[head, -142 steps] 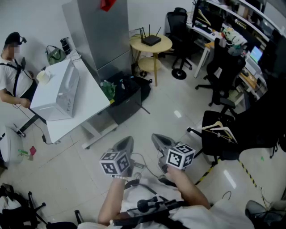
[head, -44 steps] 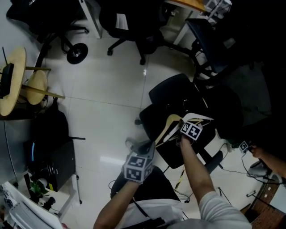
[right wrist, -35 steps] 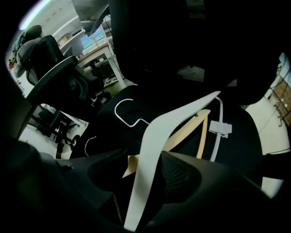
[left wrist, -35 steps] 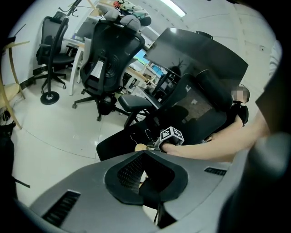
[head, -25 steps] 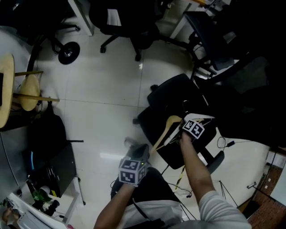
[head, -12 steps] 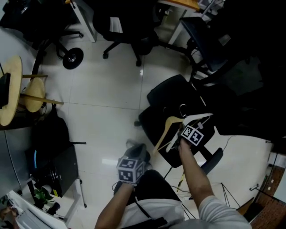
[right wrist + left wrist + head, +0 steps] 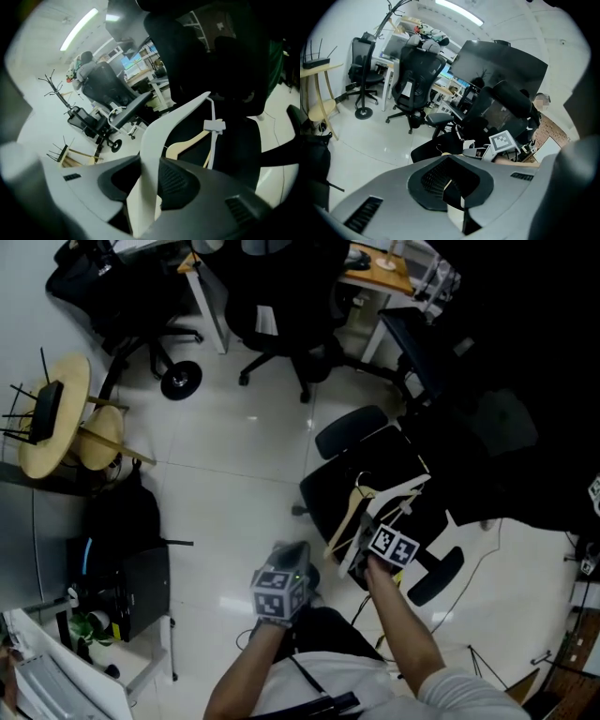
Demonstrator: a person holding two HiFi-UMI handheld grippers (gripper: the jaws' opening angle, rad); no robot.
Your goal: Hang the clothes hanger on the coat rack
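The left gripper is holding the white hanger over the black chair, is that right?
No, the right gripper holds the white hanger over the black chair. The right gripper view shows its jaws, which have just closed further, clamped on the hanger's arm; the left gripper has nothing between its jaws.

Bare floor (image 7: 234,456) lies open at left; office chairs (image 7: 291,306) (dark, wheeled) crowd ahead and right.

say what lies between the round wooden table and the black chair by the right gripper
Just bare white floor between table and chair, per the head view.
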